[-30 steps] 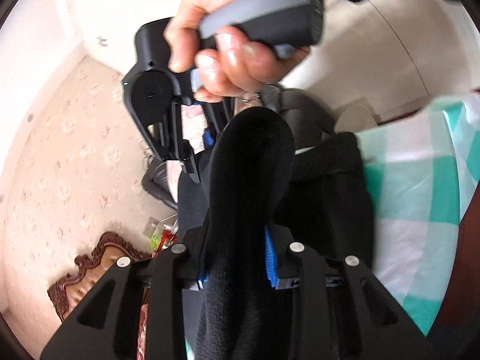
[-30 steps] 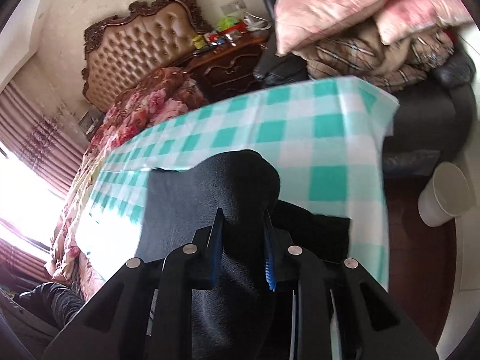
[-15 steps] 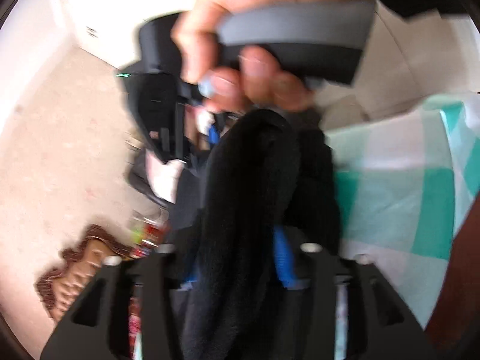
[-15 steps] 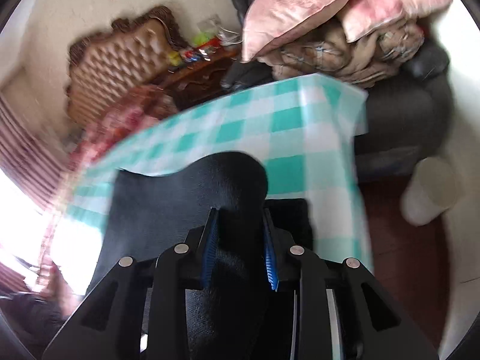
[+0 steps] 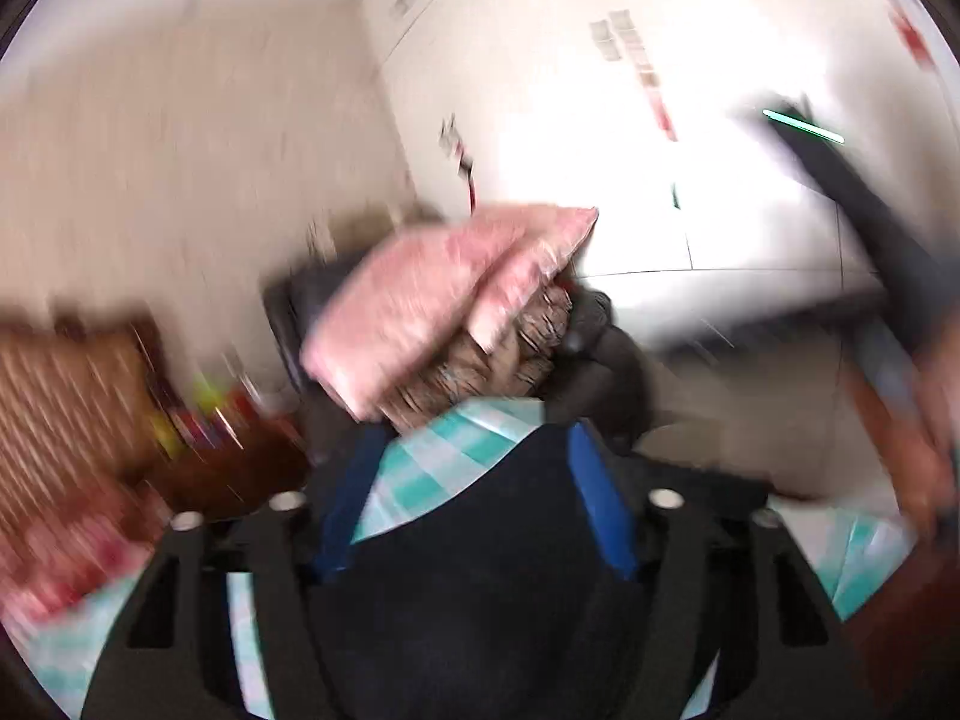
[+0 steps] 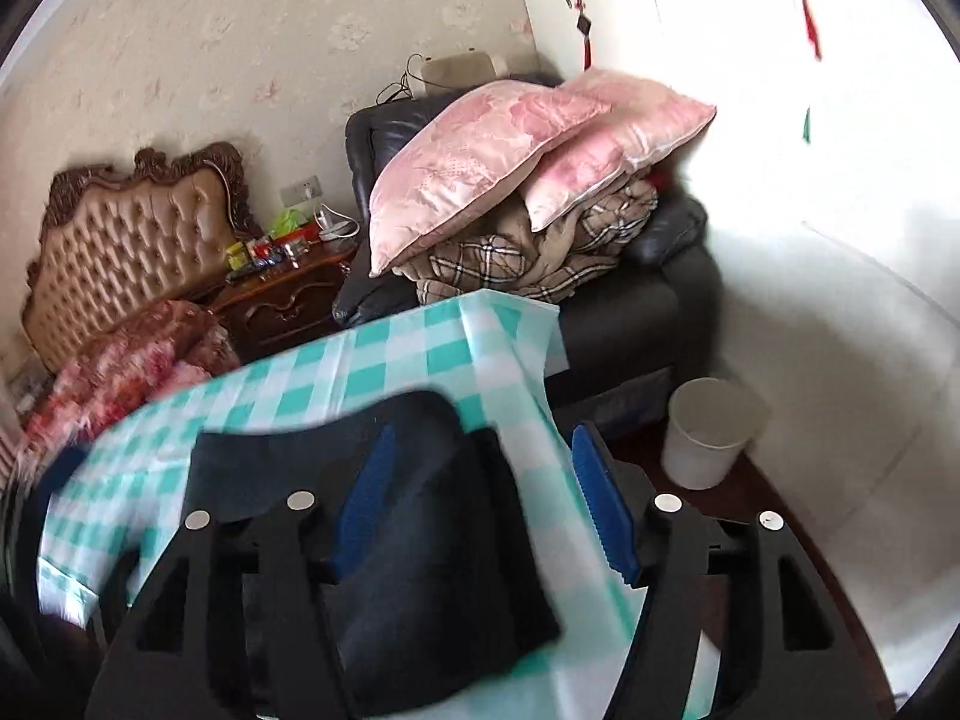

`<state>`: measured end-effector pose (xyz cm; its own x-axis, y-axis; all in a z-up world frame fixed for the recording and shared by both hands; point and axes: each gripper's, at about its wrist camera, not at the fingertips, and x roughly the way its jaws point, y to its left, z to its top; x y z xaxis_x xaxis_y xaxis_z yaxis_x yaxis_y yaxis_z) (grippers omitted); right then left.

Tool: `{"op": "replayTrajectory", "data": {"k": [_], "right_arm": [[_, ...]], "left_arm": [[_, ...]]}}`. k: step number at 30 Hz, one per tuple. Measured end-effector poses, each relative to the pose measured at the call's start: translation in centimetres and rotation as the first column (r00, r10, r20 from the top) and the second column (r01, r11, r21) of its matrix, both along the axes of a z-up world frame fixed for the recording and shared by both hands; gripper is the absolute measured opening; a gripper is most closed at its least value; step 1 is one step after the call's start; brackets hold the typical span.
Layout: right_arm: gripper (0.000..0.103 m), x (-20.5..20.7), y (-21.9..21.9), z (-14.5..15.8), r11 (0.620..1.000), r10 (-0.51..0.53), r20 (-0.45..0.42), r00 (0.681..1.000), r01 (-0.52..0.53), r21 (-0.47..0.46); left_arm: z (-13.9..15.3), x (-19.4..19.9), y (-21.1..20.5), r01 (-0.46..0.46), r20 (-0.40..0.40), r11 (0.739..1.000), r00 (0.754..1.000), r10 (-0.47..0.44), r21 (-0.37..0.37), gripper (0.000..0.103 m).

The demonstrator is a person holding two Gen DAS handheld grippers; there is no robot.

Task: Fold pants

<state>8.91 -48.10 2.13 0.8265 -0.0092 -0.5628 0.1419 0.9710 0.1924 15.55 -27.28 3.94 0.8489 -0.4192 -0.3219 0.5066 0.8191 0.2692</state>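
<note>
Since a second ago both of our grippers have let go of the dark fabric they were clamped on and swung toward the armchair corner.

Left wrist view, heavily blurred: our left gripper has its blue pads apart and its jaws are closing. The black pants lie low between and beneath the fingers; we cannot tell whether the pads touch them. Beyond is the checked tablecloth, then pink pillows on the far armchair. At the right edge a hand shows as a smear.

Right wrist view: our right gripper has jaws wide and opening, gripping nothing. The pants lie folded on the near part of the checked tablecloth, under the left pad and clear of the right one. A white bin stands on the floor to the right, near the dark armchair piled with pink pillows. Far left stands a tufted headboard.
</note>
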Motion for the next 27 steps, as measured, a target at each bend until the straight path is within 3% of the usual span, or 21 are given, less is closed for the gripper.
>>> {"op": "replayTrajectory", "data": {"k": [3, 6, 10, 14, 18, 21, 27], "right_arm": [[0.058, -0.9, 3.4, -1.9, 0.995, -0.026, -0.021, 0.999, 0.024, -0.099], [0.046, 0.5, 4.5, -5.2, 0.982, -0.083, -0.138, 0.987, 0.057, -0.179], [0.044, 1.7, 3.7, -7.8, 0.985, -0.092, -0.213, 0.973, 0.057, -0.163], [0.044, 2.2, 2.8, -8.7, 0.991, -0.080, -0.218, 0.973, 0.055, -0.120], [0.044, 2.3, 2.5, -9.0, 0.994, -0.076, -0.220, 0.972, 0.057, -0.093], [0.045, 2.2, 2.8, -9.2, 0.995, -0.077, -0.224, 0.972, 0.060, -0.085], [0.049, 2.1, 2.6, -9.3, 0.997, -0.067, -0.236, 0.969, 0.054, -0.064]], "left_arm": [[0.6, 5.9, -1.9, 0.075, -0.141, 0.997, 0.987, -0.074, 0.003, 0.032], [-1.7, 11.8, -5.8, 0.176, -0.378, 0.982, 0.915, -0.140, 0.062, 0.027], [-7.5, 16.0, -9.6, 0.136, -0.536, 0.976, 0.844, -0.023, 0.173, 0.017], [-9.9, 15.7, -9.9, 0.133, -0.526, 0.970, 0.850, -0.005, 0.204, 0.017], [-9.9, 16.5, -9.5, 0.120, -0.572, 0.979, 0.820, -0.005, 0.163, 0.019], [-9.0, 15.6, -8.6, 0.091, -0.594, 0.991, 0.804, -0.014, 0.100, 0.017], [-4.7, 11.5, -5.4, 0.009, -0.567, 1.000, 0.824, -0.001, 0.011, 0.017]]}}
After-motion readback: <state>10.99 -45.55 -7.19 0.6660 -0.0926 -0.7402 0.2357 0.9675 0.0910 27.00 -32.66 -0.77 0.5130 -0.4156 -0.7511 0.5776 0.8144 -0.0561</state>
